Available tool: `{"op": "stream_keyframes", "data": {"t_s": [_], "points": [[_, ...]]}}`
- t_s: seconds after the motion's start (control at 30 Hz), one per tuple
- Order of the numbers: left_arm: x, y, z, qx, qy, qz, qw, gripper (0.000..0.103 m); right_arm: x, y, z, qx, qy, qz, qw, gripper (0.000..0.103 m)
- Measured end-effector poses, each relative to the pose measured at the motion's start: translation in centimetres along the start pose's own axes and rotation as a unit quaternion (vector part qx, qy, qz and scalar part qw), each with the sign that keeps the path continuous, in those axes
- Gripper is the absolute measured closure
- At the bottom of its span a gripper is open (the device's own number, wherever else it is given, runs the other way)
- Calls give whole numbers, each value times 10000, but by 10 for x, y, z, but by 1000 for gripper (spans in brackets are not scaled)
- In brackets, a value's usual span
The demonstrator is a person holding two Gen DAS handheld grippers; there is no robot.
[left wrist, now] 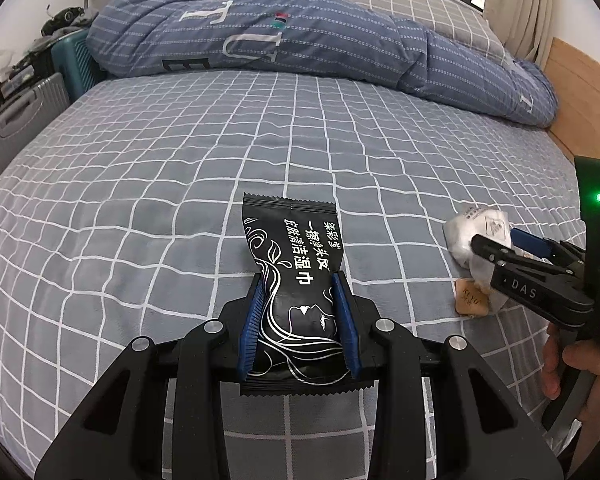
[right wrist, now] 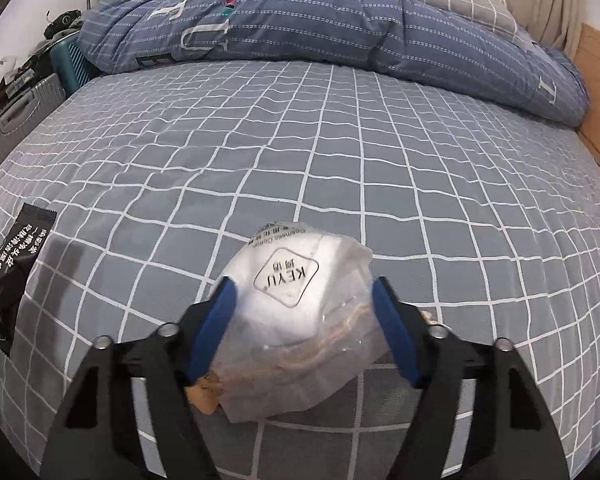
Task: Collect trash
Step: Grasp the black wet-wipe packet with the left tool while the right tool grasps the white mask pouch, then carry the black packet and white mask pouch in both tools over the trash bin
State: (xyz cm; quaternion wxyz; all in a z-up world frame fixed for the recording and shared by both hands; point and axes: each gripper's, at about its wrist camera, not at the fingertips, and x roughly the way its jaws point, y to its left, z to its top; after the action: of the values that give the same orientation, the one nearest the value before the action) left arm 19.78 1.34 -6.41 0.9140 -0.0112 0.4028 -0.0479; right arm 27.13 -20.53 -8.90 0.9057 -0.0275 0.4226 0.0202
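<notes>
My left gripper (left wrist: pixel 298 286) is shut on a black wet-wipe packet (left wrist: pixel 296 264) with white Chinese print, held over the bed; the packet also shows at the left edge of the right wrist view (right wrist: pixel 18 256). My right gripper (right wrist: pixel 302 286) has its blue pads on both sides of a clear plastic bag of white cotton pads (right wrist: pixel 296 312) marked KEYU, squeezing it. In the left wrist view this bag (left wrist: pixel 466 236) sits at the right gripper's tips (left wrist: pixel 492 240). A small tan label (left wrist: pixel 470 302) hangs beneath the bag.
The bed has a grey checked sheet (left wrist: pixel 160 184). A rolled blue duvet (left wrist: pixel 300 40) and a grey checked pillow (left wrist: pixel 420 8) lie at the far side. Suitcases (left wrist: pixel 24 120) stand left of the bed. A wooden headboard (left wrist: pixel 584 92) is at the right.
</notes>
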Motion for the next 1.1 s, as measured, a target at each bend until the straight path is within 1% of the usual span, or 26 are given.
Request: {"op": "stream_keyframes", "data": {"t_s": [0.03, 0.13, 0.23, 0.4, 0.57, 0.7, 0.93, 1.1], "points": [[0, 0, 0, 2, 2, -1, 10000, 70, 0, 1, -1, -32, 15, 11, 10000, 73], [-1, -1, 0, 23, 3, -6, 10000, 70, -3, 1, -3, -51, -9, -13, 10000, 80], [-3, -3, 0, 54, -9, -8, 10000, 70, -10, -1, -2, 21, -57, 56, 10000, 84], [-10, -4, 0, 53, -66, -22, 10000, 70, -25, -2, 1, 26, -150, 73, 9999, 85], [-25, -8, 2, 66, -191, -78, 9998, 70, -41, -2, -1, 3, -213, 31, 9998, 85], [-36, -9, 3, -14, -253, -104, 9996, 70, -59, -3, -1, 16, -337, 28, 9994, 85], [-56, -19, 0, -23, -310, -224, 9993, 70, -92, -11, -15, 137, -440, 29, 9989, 85], [-75, -26, -10, -29, -385, -261, 9989, 70, -114, -11, -24, 59, -545, -34, 9985, 85]]}}
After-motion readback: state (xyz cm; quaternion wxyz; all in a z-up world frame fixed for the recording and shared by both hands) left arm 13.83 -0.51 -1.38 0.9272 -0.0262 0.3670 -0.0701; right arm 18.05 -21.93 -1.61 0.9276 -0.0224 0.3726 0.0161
